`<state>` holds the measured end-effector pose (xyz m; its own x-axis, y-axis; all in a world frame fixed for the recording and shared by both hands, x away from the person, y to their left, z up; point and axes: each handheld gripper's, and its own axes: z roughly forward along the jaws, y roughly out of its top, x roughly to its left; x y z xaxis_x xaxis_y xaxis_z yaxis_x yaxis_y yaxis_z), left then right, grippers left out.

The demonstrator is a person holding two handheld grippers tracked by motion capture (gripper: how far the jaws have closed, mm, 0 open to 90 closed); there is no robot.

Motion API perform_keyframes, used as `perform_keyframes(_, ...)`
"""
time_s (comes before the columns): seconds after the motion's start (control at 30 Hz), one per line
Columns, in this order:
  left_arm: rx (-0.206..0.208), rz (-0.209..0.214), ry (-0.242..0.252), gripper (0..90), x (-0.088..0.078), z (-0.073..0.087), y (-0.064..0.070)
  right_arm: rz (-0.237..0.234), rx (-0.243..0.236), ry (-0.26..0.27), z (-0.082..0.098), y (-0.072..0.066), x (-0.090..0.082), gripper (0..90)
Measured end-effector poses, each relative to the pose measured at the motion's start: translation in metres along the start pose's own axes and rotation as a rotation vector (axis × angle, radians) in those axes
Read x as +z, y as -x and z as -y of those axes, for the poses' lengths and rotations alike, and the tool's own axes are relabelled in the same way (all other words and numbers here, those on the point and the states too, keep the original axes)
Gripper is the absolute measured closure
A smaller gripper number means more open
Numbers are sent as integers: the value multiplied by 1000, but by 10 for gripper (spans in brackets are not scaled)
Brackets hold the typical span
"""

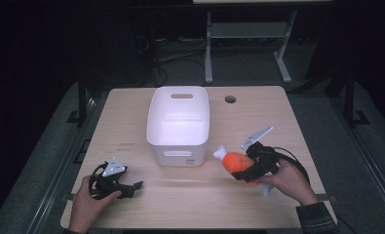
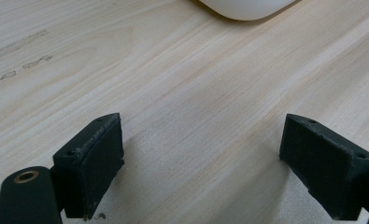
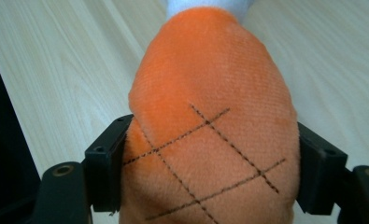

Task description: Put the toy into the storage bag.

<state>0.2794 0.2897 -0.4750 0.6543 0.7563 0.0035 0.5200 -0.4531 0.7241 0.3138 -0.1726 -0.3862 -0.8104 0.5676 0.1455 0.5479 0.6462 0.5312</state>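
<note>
- The right tool (image 1: 246, 170) is clamped on an orange plush toy (image 1: 239, 162) with white ends, its jaws pressed against both flanks of the toy's stitched body (image 3: 210, 121).
- The toy is held above the tabletop (image 1: 190, 195), near the right front corner of the white plastic bin (image 1: 153, 114).
- The left tool (image 1: 126, 187) is seen low over the tabletop at the front left, jaws spread wide with only bare wood (image 2: 196, 116) between them.
- The bin is placed mid-tabletop, handle slots in its end walls.
</note>
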Motion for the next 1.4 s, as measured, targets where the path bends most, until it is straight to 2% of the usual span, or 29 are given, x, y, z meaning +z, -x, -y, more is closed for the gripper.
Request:
perform_keyframes(0.43, 3, 0, 0, 127, 0, 0, 0, 6, -4, 29, -18, 7, -17, 257)
perform_keyframes(0.73, 2, 0, 1, 126, 0, 0, 0, 16, -7, 60, -38, 13, -38, 257)
perform_keyframes(1.03, 2, 0, 0, 126, 0, 0, 0, 22, -23, 83, -54, 16, -47, 257)
perform_keyframes(1.4, 1, 0, 0, 126, 0, 0, 0, 33, -53, 95, -82, 16, -56, 257)
